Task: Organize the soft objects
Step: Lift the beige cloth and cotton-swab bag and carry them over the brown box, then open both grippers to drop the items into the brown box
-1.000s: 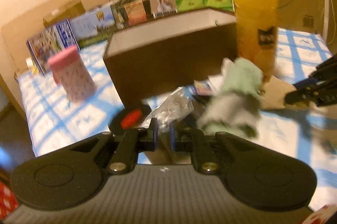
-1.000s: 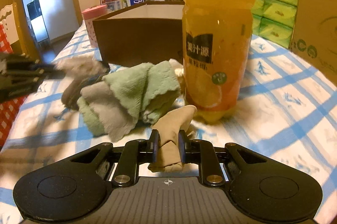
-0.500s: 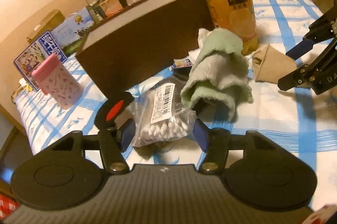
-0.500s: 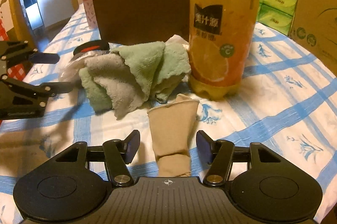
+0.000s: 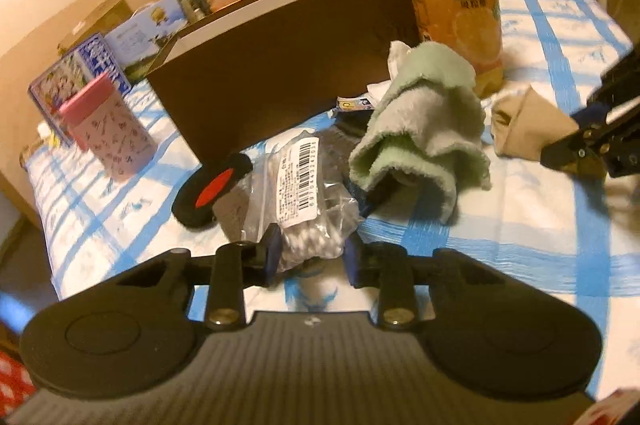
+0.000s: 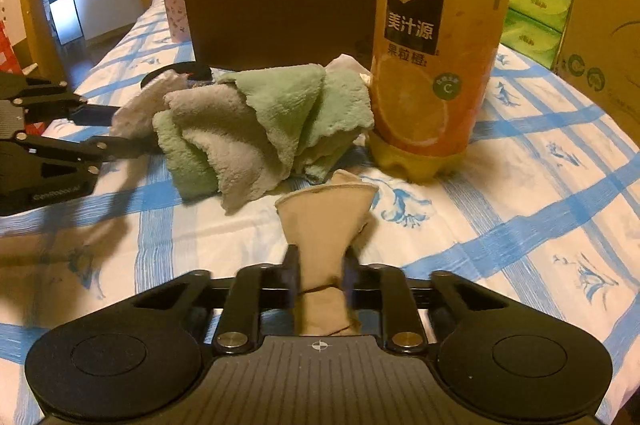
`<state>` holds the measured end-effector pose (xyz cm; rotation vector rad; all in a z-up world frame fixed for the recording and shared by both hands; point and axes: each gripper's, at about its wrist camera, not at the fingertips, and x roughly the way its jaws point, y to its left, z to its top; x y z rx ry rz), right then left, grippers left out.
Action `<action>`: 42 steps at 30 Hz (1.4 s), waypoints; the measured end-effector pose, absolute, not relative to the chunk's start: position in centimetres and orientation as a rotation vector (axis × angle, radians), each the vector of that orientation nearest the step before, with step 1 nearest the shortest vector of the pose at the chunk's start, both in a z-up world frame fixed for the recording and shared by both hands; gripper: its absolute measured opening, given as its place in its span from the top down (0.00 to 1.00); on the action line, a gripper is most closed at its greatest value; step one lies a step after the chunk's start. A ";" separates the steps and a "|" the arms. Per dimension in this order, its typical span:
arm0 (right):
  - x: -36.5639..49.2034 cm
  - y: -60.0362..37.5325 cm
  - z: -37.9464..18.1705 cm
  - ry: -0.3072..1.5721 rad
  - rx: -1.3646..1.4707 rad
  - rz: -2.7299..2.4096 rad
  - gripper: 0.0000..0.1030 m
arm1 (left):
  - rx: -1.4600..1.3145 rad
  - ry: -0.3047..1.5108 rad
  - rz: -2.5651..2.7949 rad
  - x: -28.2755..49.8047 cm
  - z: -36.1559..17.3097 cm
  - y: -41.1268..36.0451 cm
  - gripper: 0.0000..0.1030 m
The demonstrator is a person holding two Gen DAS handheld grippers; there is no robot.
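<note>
My left gripper is shut on a clear bag of cotton swabs with a barcode label, on the blue-checked cloth. My right gripper is shut on a beige sock lying in front of it. A crumpled green and grey towel lies between the two grippers; it also shows in the left wrist view. The sock and the right gripper show at the right of the left wrist view. The left gripper shows at the left of the right wrist view.
A brown open box stands behind the towel. A tall orange juice bottle stands right of the towel. A pink tin, a black disc with a red centre, green tissue packs and cardboard boxes surround the area.
Both grippers were open half a second ago. The left has closed on the cotton swab bag, the right on the beige sock.
</note>
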<state>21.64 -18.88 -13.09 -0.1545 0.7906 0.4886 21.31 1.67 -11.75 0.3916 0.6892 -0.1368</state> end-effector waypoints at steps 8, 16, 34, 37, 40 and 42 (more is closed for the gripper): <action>20.6 -20.3 -11.6 0.817 -0.070 0.477 0.88 | 0.260 0.693 -0.097 19.1 -9.4 3.2 0.73; 19.5 -19.2 -6.7 0.720 -0.009 0.530 0.88 | 0.174 0.663 -0.061 19.0 -5.9 4.8 0.72; 31.5 -8.1 2.0 0.457 -0.027 0.429 0.88 | 0.083 0.486 -0.157 32.5 2.3 9.4 0.72; 34.7 -7.1 1.6 0.460 -0.007 0.380 0.88 | 0.037 0.503 -0.175 35.9 2.2 10.2 0.72; 37.8 -6.7 0.9 0.489 0.015 0.342 0.88 | 0.005 0.520 -0.207 38.7 1.6 10.4 0.72; 39.7 -6.6 0.3 0.510 0.037 0.316 0.87 | -0.010 0.537 -0.223 40.4 1.0 10.5 0.72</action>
